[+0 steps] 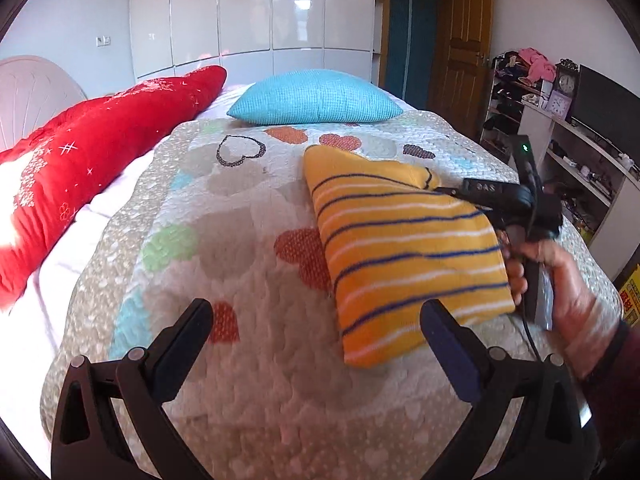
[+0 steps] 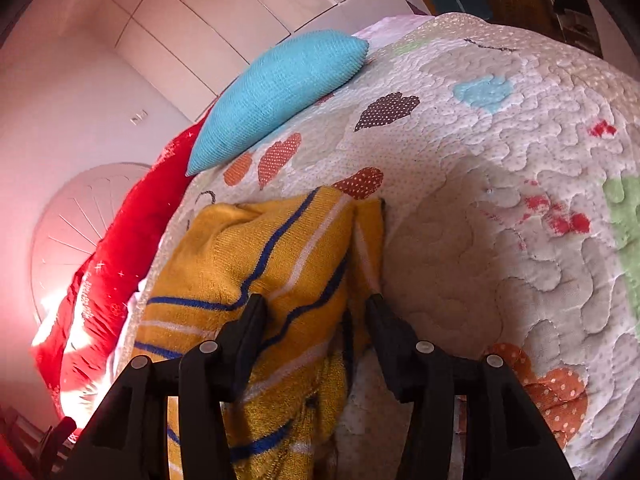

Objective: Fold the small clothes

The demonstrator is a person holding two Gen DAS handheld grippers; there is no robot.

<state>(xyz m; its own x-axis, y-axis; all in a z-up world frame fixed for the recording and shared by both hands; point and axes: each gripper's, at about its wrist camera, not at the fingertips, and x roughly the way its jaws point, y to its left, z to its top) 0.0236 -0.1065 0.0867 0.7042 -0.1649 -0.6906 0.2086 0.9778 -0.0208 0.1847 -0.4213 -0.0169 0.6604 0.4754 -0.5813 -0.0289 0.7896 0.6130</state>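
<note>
A folded yellow sweater point(image 1: 404, 248) with blue and white stripes lies on the heart-patterned quilt point(image 1: 248, 264), short of the blue pillow point(image 1: 316, 98) and well apart from the red pillow point(image 1: 92, 164) along the quilt's edge. The left gripper point(image 1: 316, 330) hangs spread wide above the quilt just beside the sweater, nothing between its jaws. The right gripper point(image 2: 316, 312), held in a hand point(image 1: 560, 280), sits half-open over the sweater's edge, a fold of knit between its fingers point(image 2: 250, 320); whether they press it cannot be told.
</note>
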